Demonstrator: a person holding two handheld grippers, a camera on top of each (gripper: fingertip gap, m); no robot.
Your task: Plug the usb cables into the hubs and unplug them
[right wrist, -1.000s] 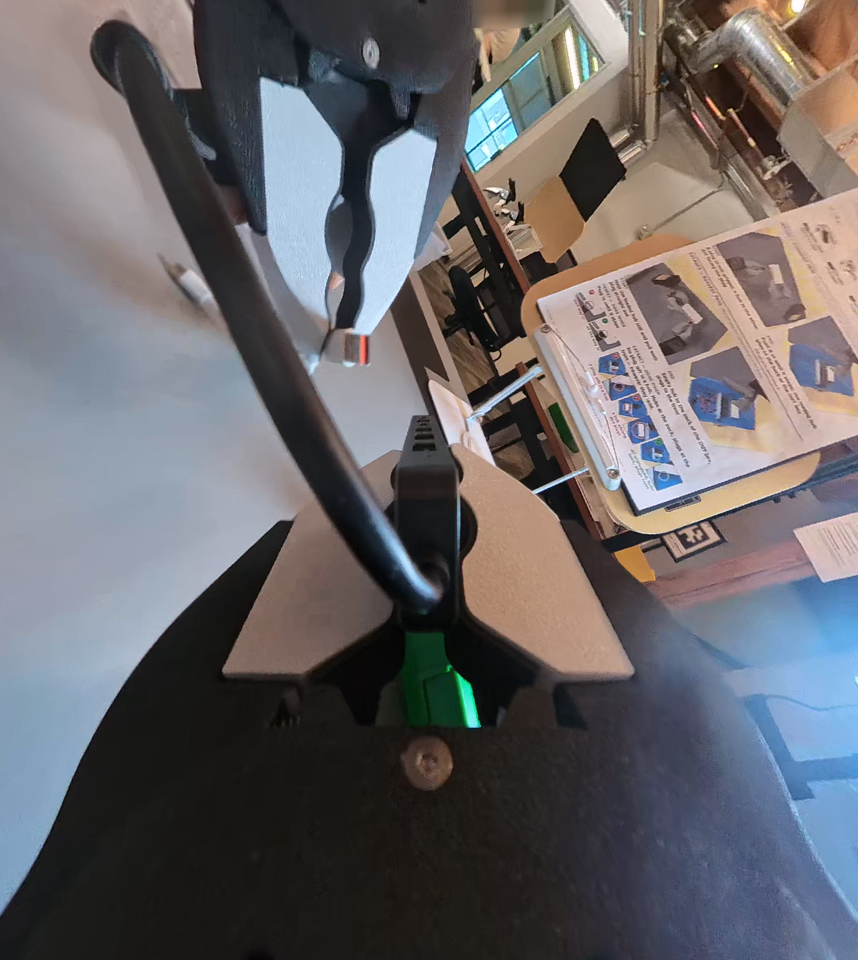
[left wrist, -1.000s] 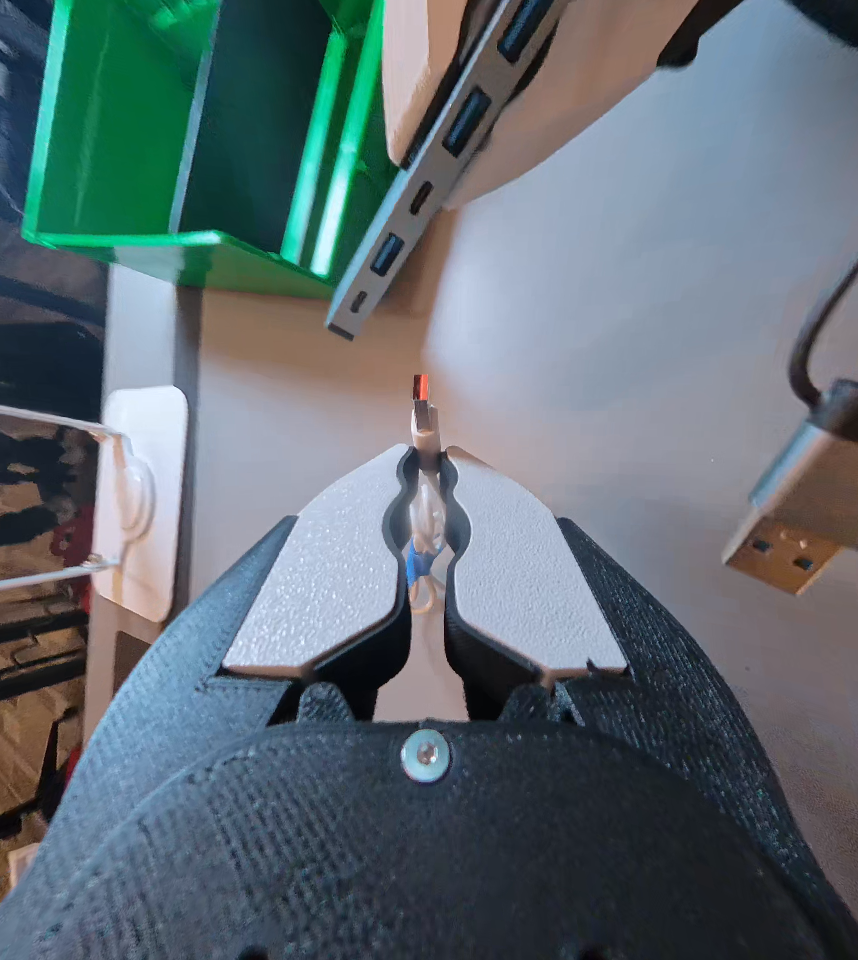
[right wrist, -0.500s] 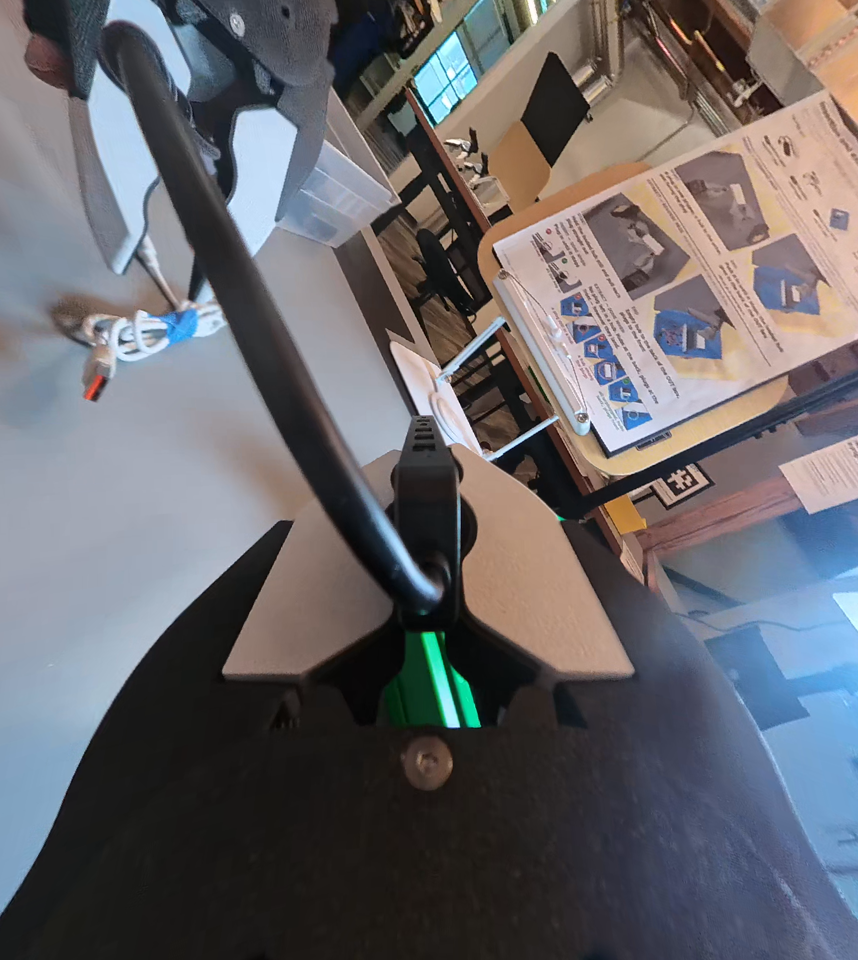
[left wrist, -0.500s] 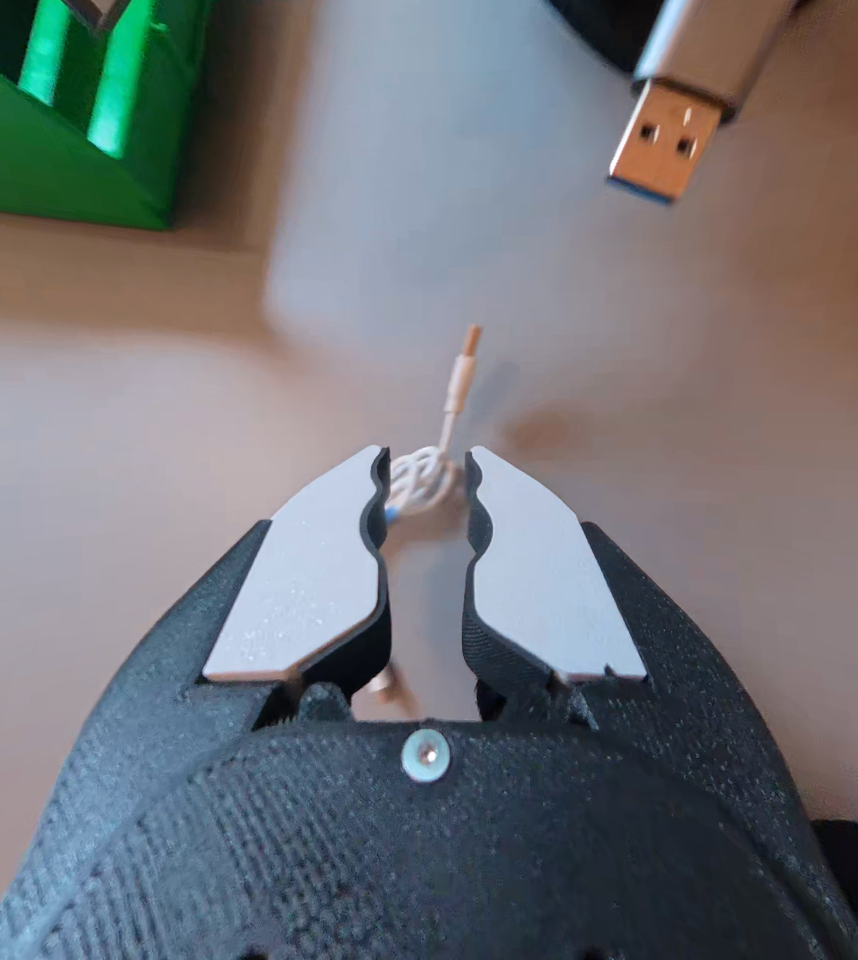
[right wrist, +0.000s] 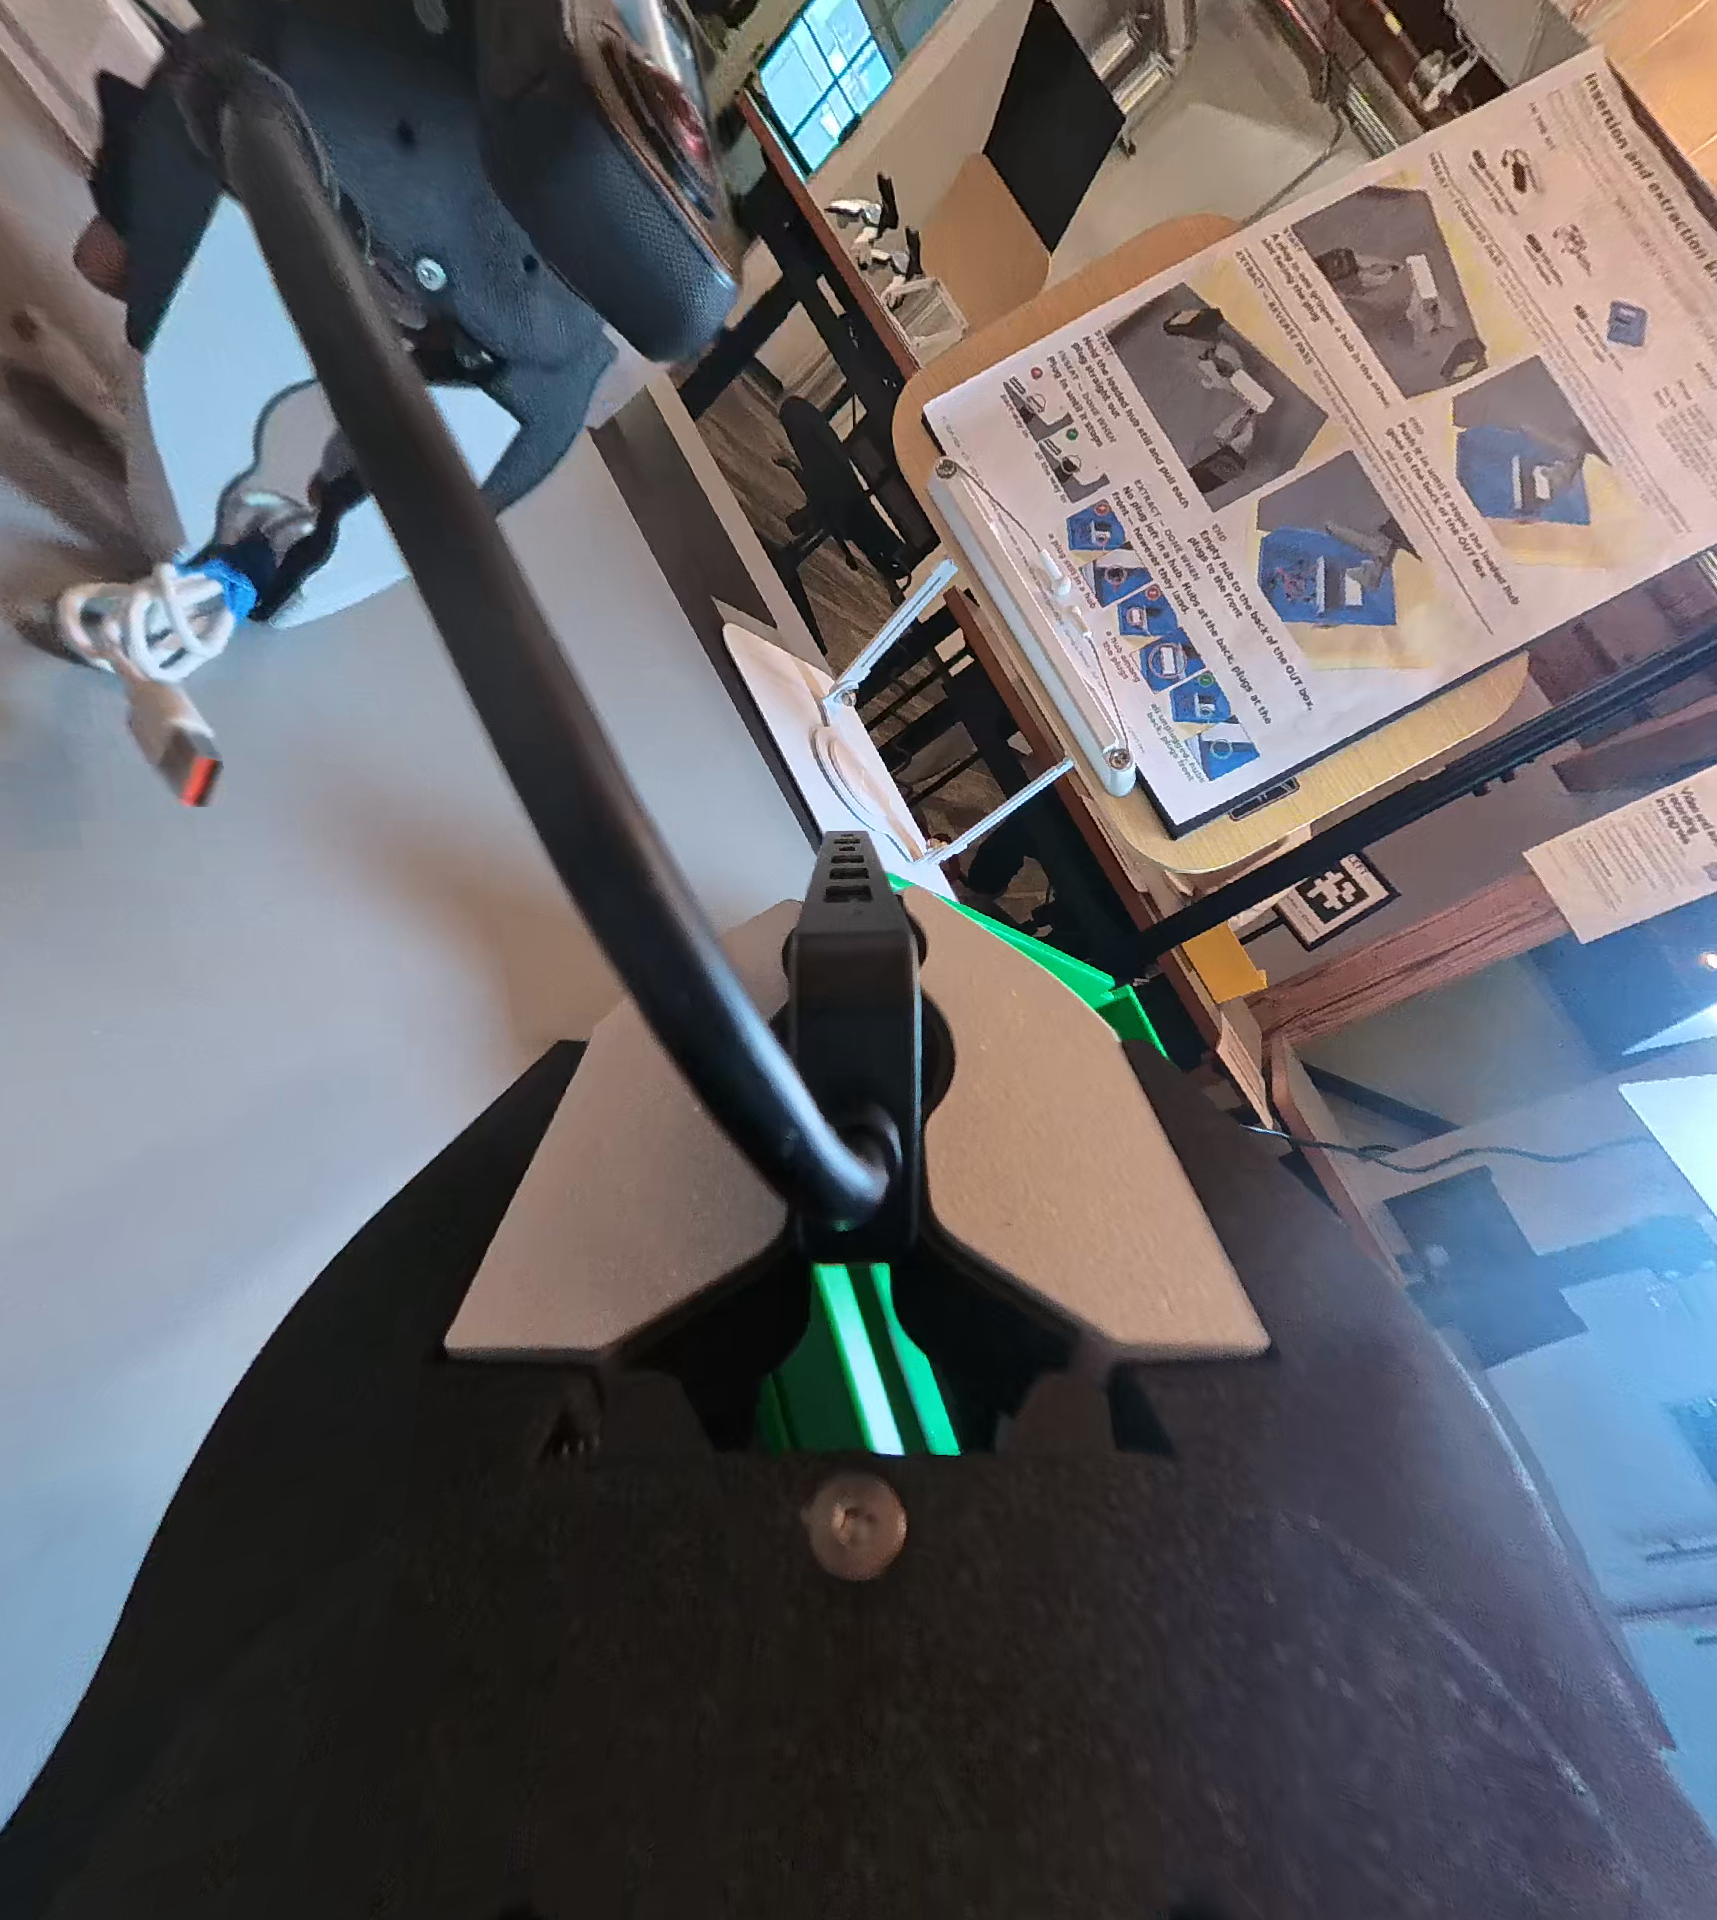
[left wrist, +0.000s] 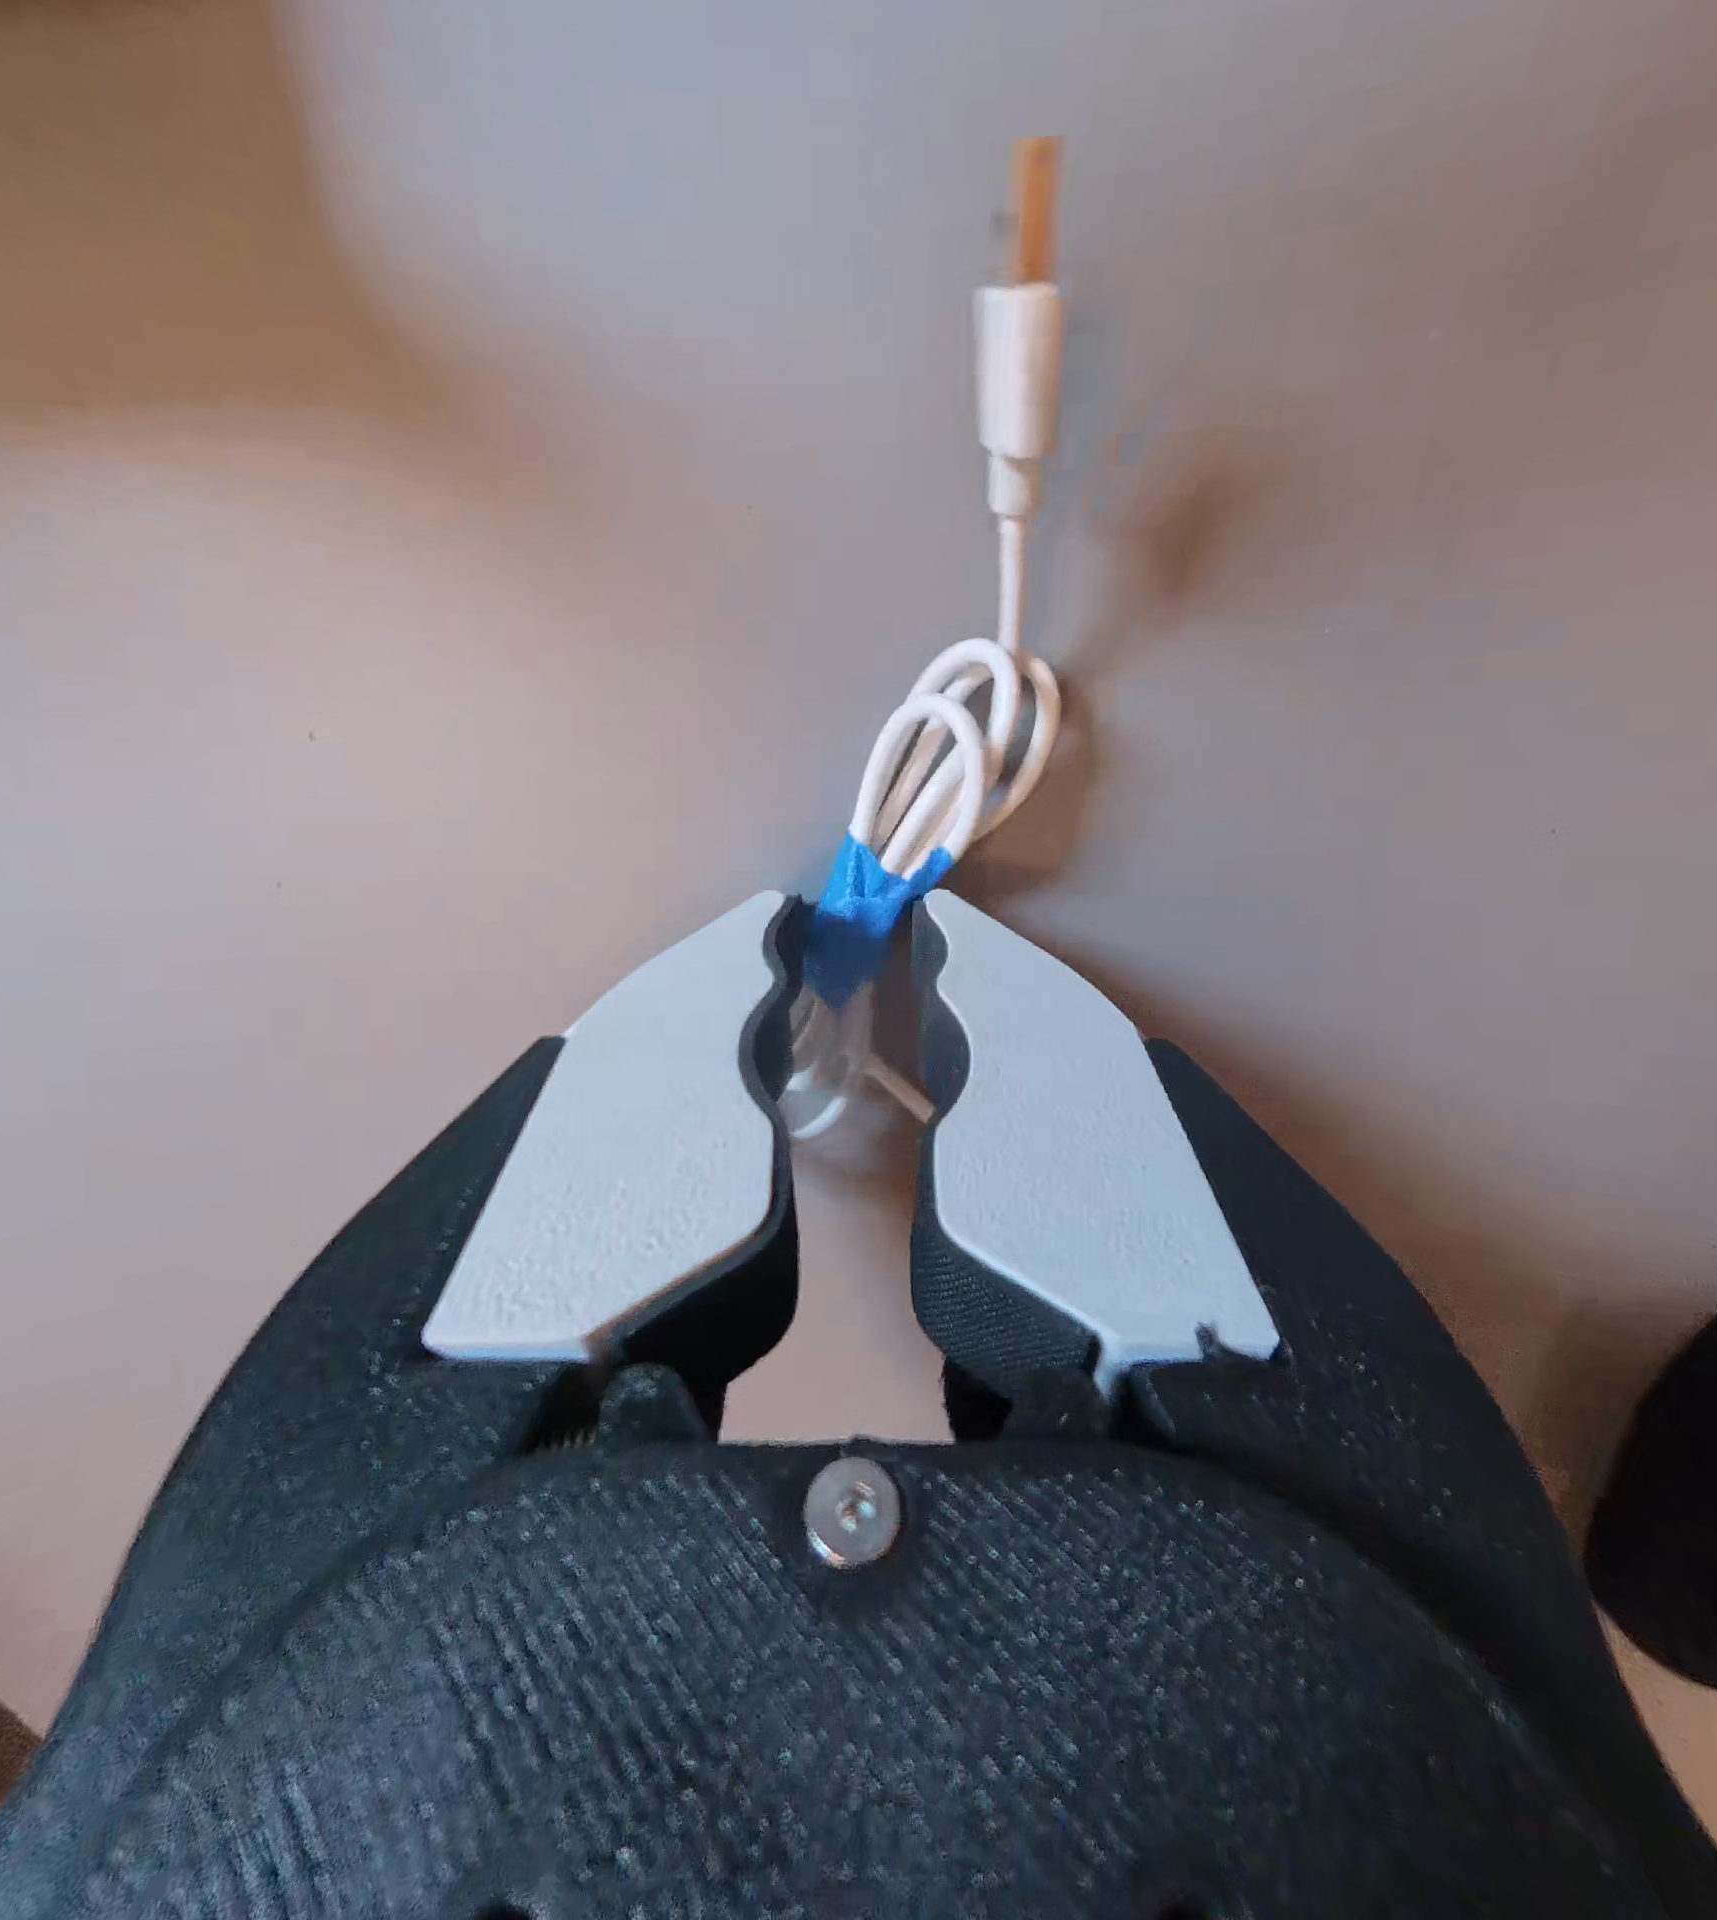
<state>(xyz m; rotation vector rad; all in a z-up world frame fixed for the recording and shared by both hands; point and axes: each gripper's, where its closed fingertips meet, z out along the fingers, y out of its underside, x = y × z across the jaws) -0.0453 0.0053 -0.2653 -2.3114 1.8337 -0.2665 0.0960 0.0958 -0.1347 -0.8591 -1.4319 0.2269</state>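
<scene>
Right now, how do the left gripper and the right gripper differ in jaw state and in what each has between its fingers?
The left gripper is open, its jaws apart around the white cable lying bundled on the table; the right gripper is shut on the black hub. The white cable is thin and bound with blue tape; the hub trails a thick black cable. Both grippers have grey fingers.
</scene>
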